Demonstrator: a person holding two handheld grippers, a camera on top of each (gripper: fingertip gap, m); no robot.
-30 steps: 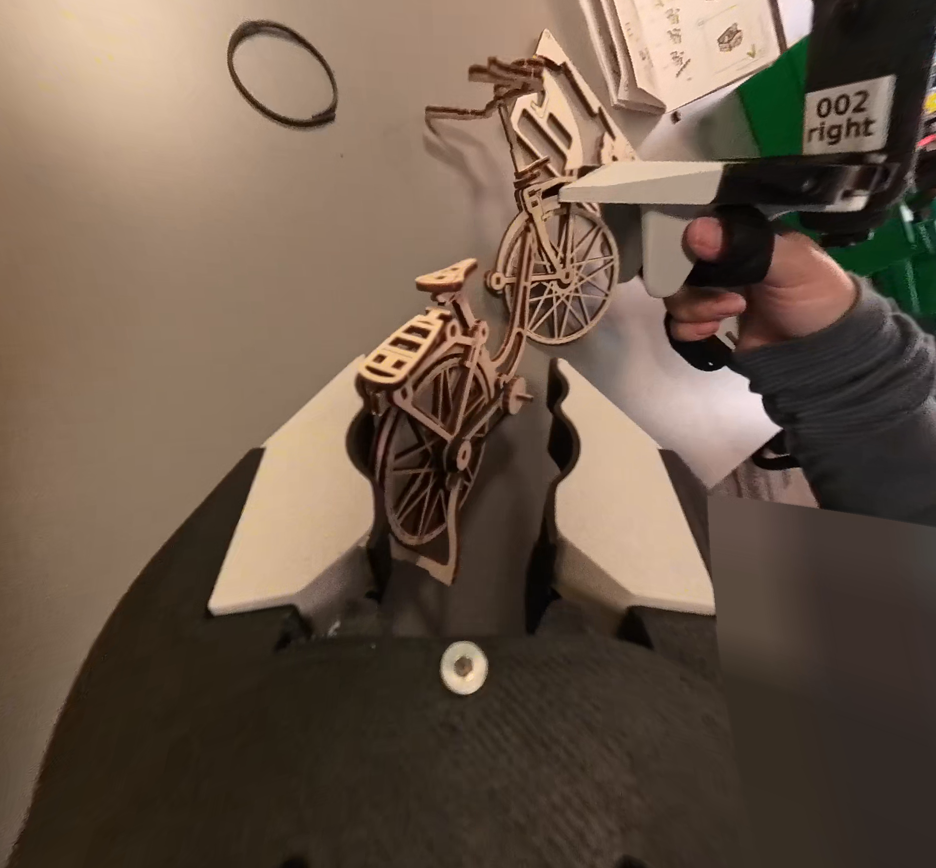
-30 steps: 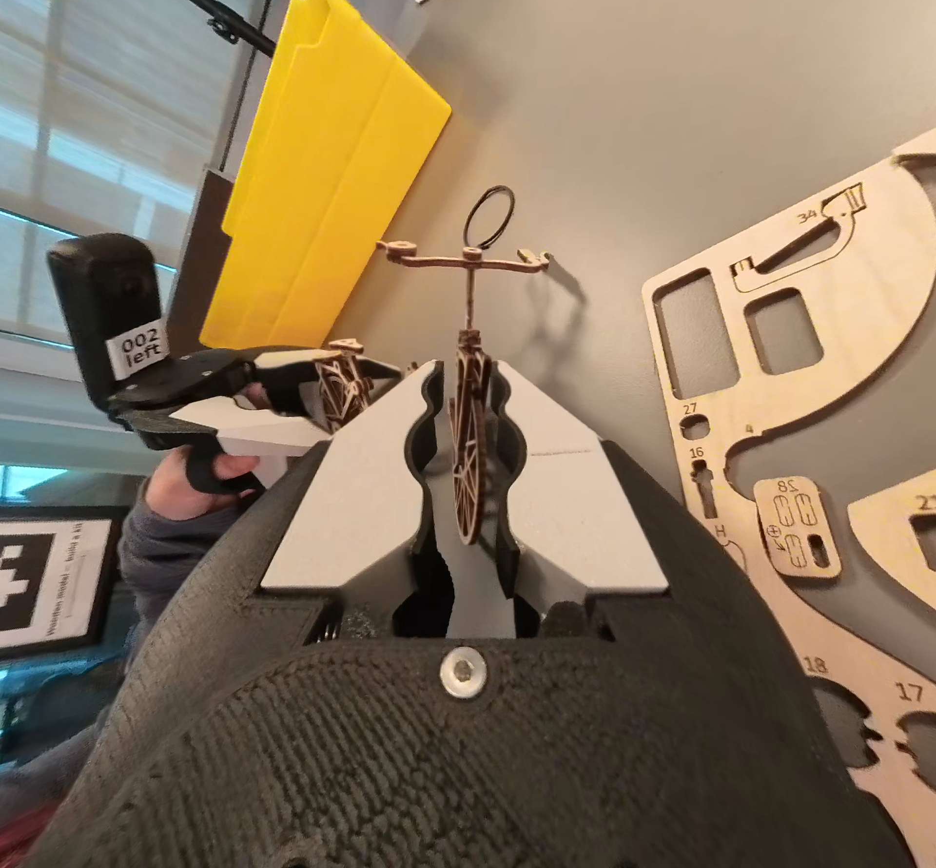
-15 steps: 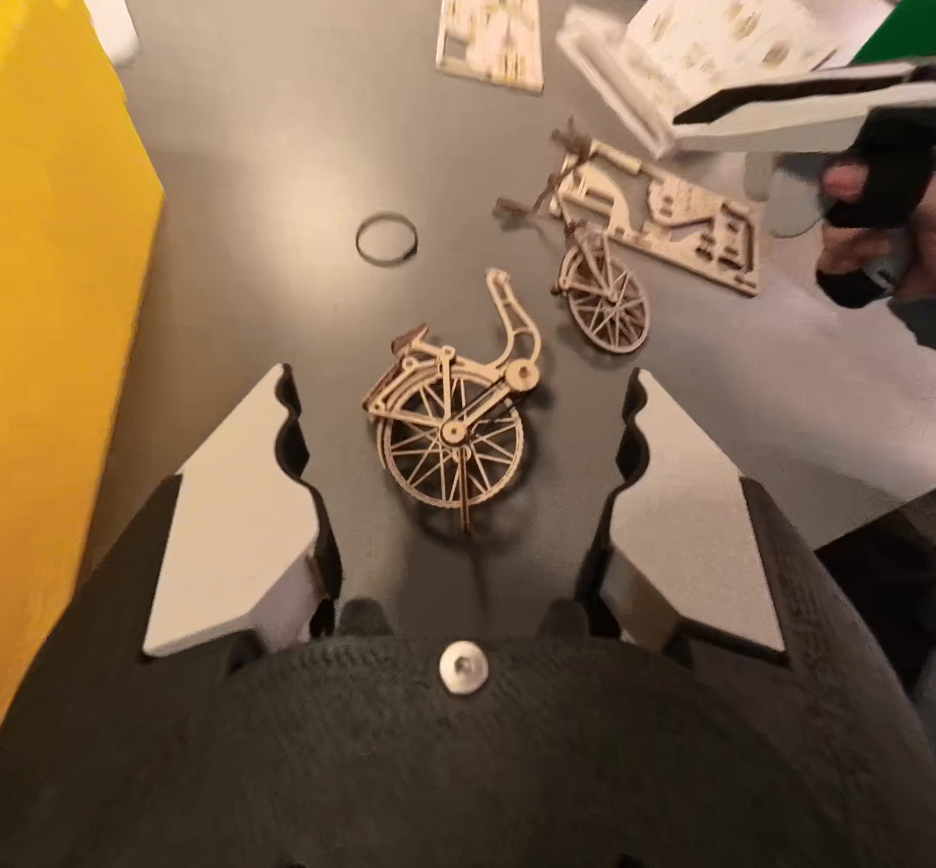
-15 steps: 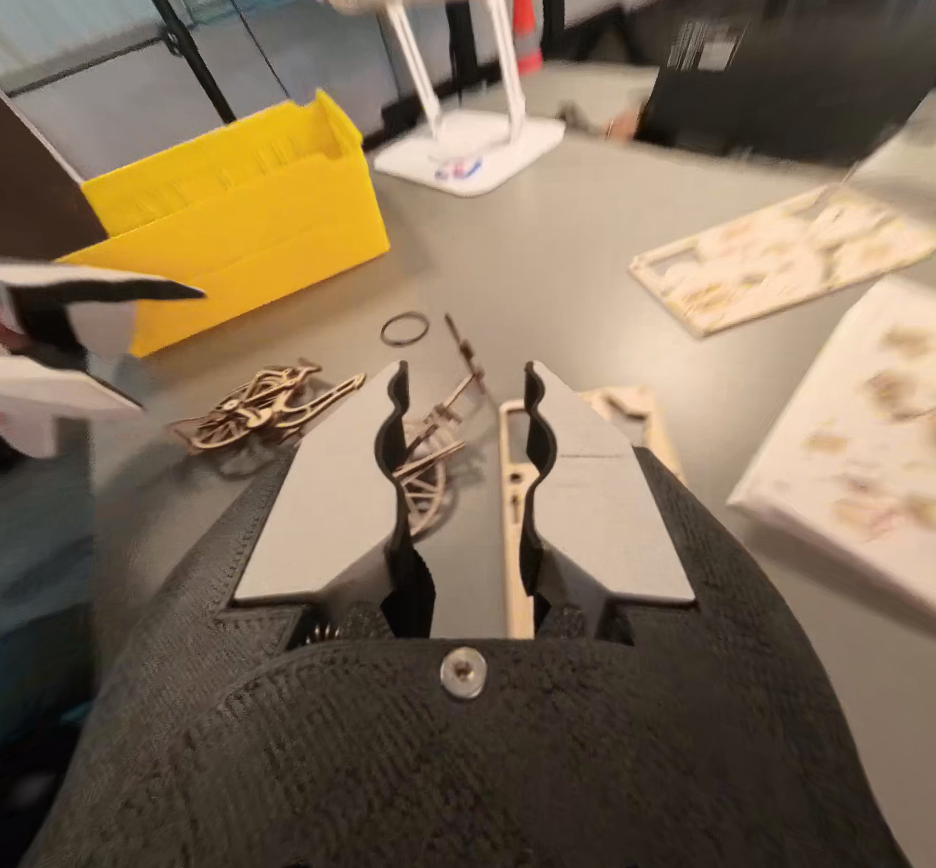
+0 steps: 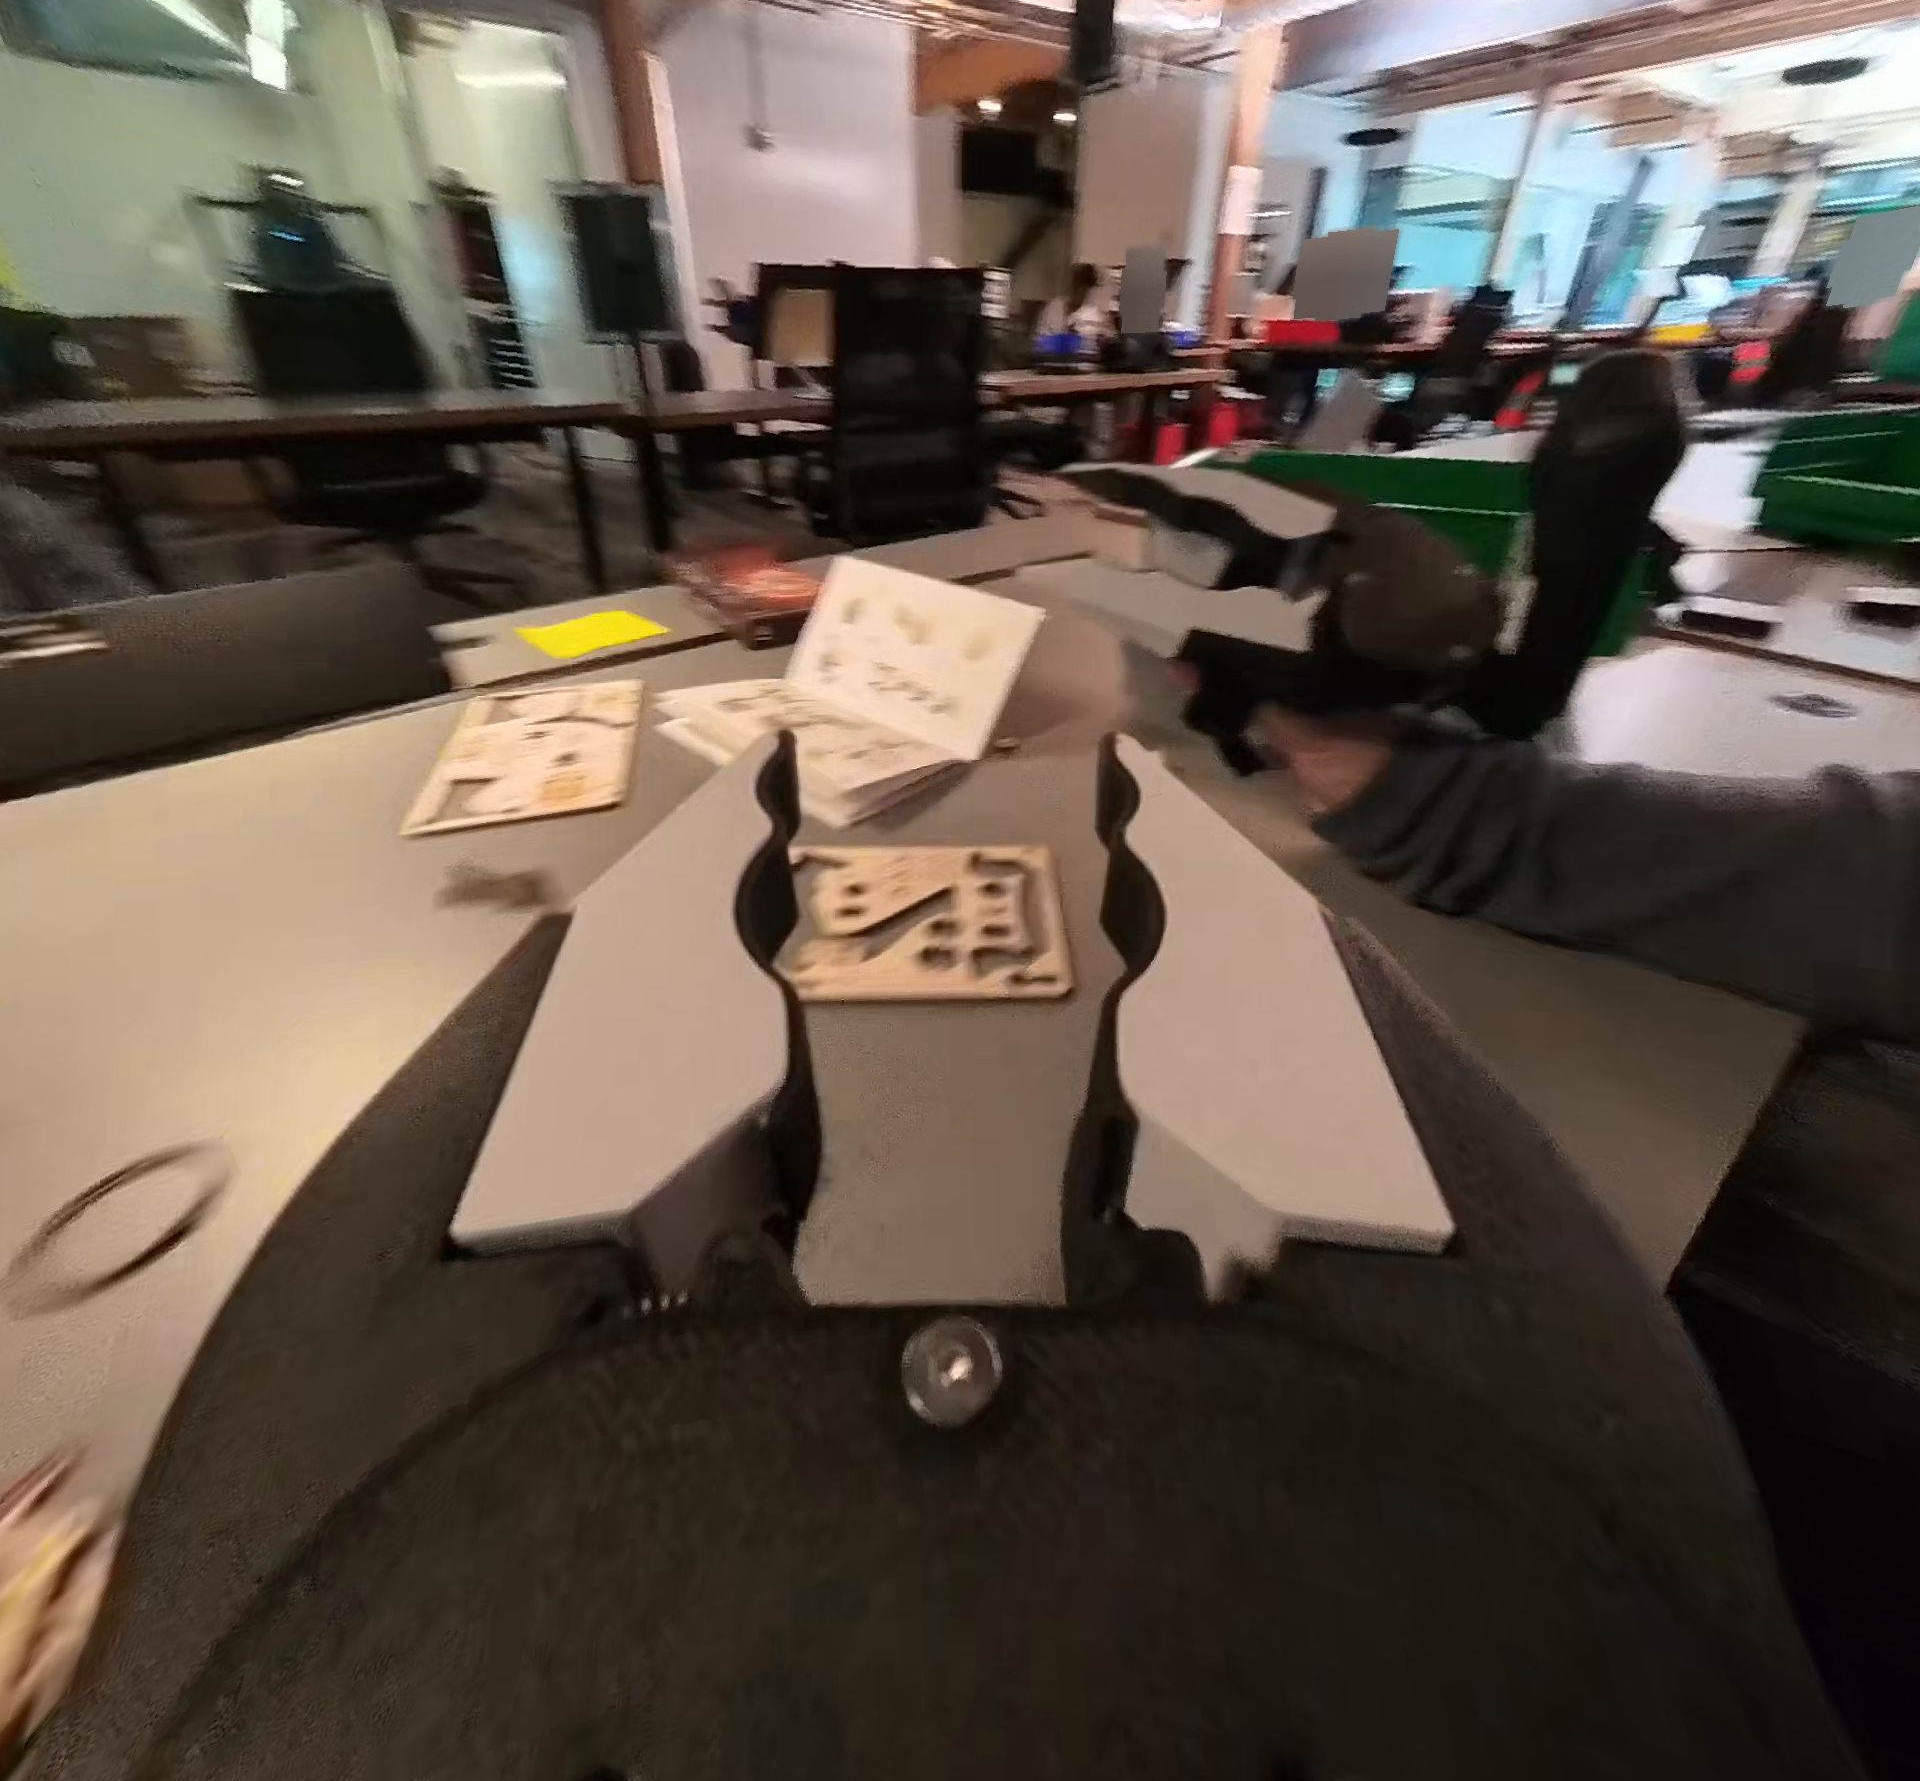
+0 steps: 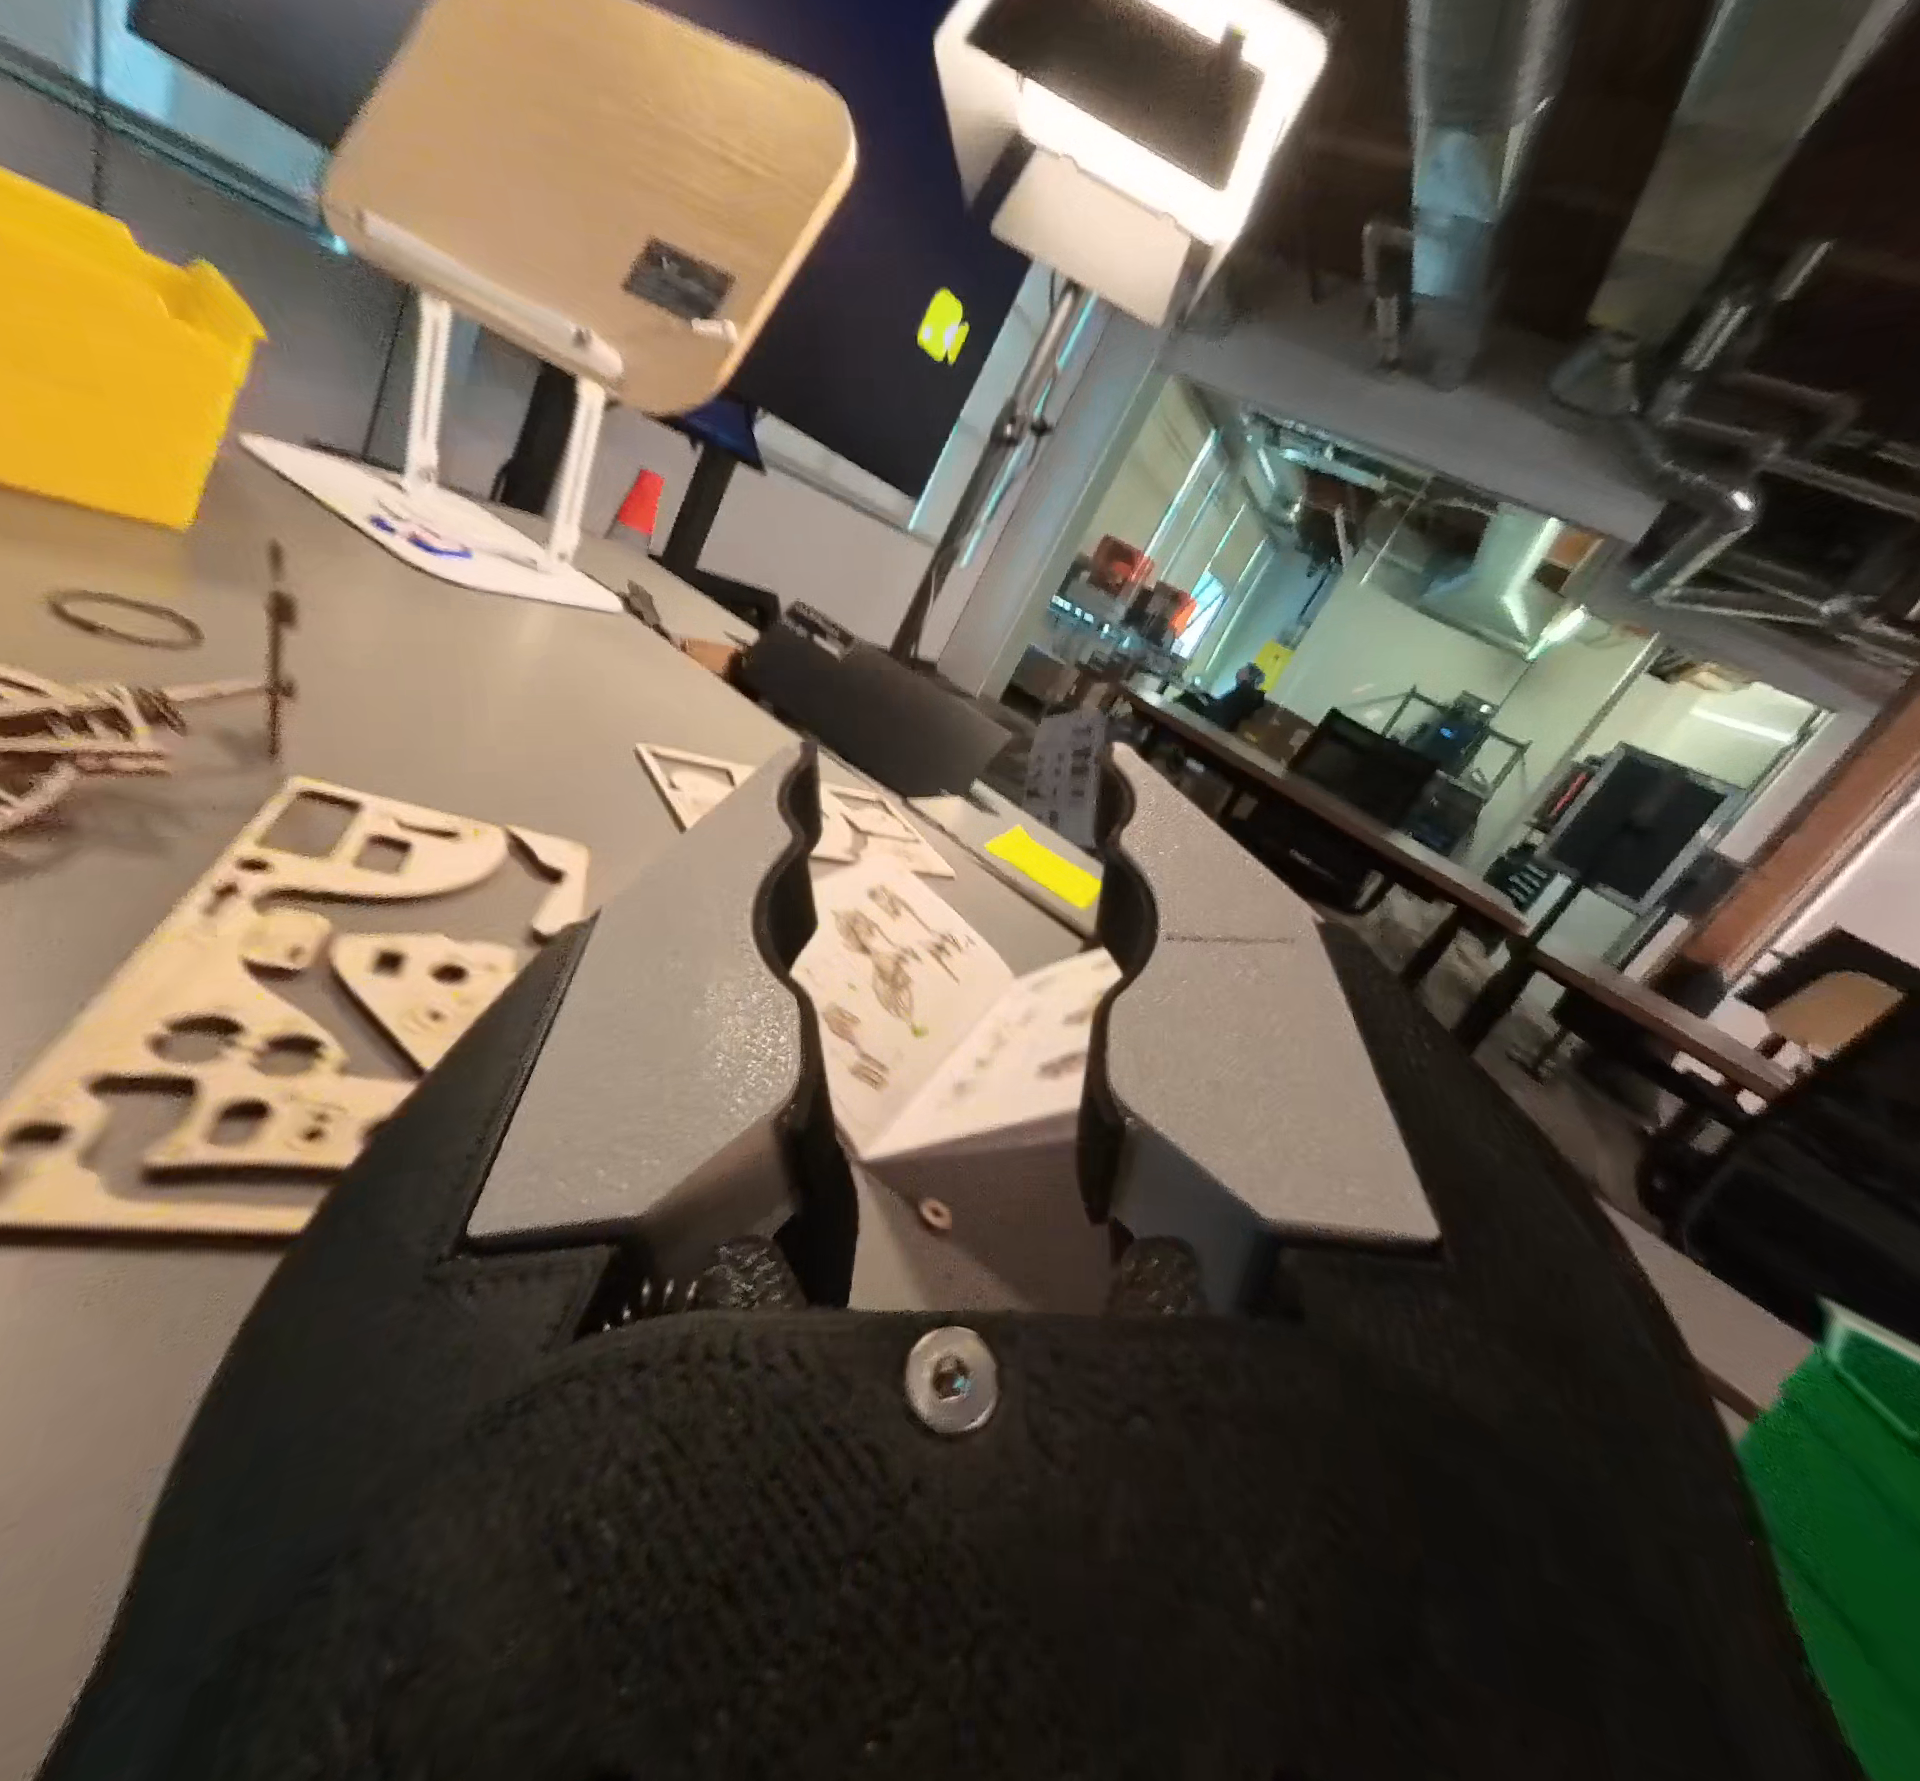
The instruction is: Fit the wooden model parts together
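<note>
Both bicycle halves have been let go since a second ago; left claw (image 5: 943,786) and right claw (image 6: 958,781) gape empty. Wooden bicycle parts (image 6: 78,729) lie far-left on the worktop (image 6: 436,692), beside two cut-out sheets (image 6: 260,1004).

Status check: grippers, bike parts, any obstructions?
Left gripper open, empty. Right gripper open, empty. Bike parts lying on table, unjoined. Nothing between fingers.

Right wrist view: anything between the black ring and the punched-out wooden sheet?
Yes. In the right wrist view, wooden bicycle pieces with a thin upright stem lie on the table between the black ring and the punched-out wooden sheet.
</note>
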